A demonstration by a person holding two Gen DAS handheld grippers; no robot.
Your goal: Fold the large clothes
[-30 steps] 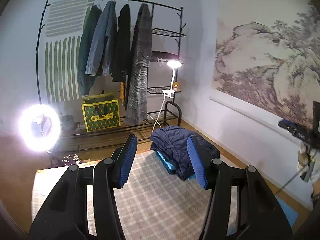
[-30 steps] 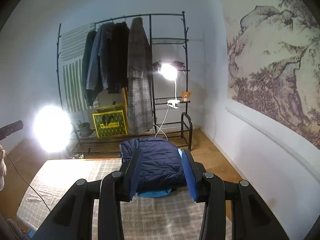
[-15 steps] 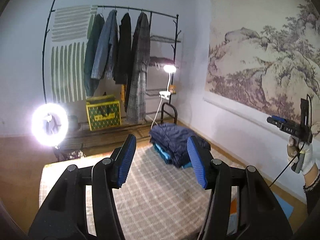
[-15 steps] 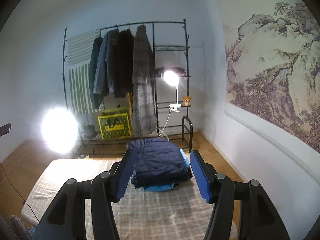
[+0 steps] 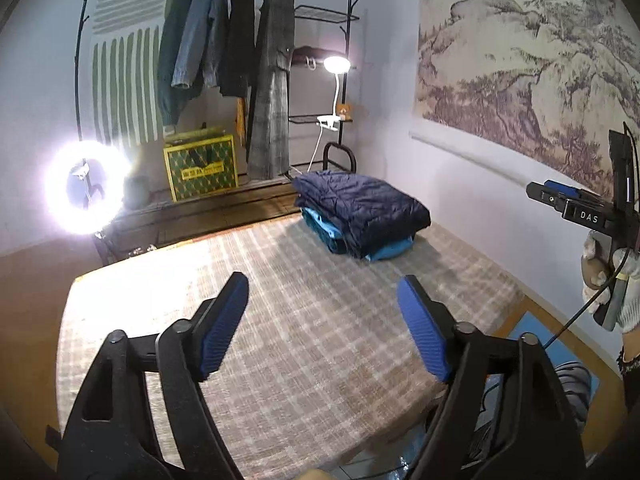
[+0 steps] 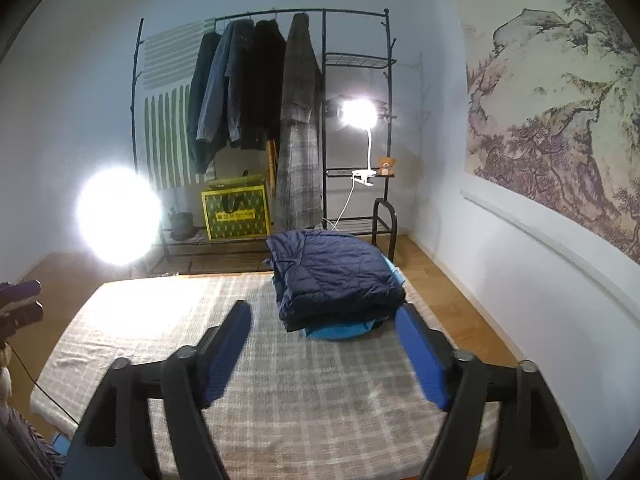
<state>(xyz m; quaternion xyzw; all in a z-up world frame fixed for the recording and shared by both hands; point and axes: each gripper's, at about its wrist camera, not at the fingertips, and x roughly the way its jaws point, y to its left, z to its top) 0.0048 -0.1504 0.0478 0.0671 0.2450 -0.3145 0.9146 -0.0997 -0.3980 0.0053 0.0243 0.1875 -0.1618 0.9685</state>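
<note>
A folded dark navy quilted jacket (image 5: pixel 360 204) (image 6: pixel 336 276) lies on top of a folded light blue garment (image 5: pixel 384 249) (image 6: pixel 340 330) at the far right corner of the checked table cover (image 5: pixel 280 320) (image 6: pixel 280 380). My left gripper (image 5: pixel 322 320) hangs above the bare cover with its jaws opening and nothing between them. My right gripper (image 6: pixel 324 344) is just short of the stack, its jaws opening too, and the pads touch no cloth. In the left wrist view a gloved hand (image 5: pixel 608 276) holds the right gripper's body at the right edge.
A black clothes rack (image 6: pixel 256 128) with several hanging coats stands behind the table. A ring light (image 5: pixel 86 188) glares at the left, a clip lamp (image 6: pixel 360 114) on the rack's shelves. A yellow-green box (image 5: pixel 202 166) sits on the rack's base. A wall runs along the right.
Both grippers have sunk toward the table and pulled back from the stack. Both pairs of jaws have spread much wider. The folded stack has not moved.
</note>
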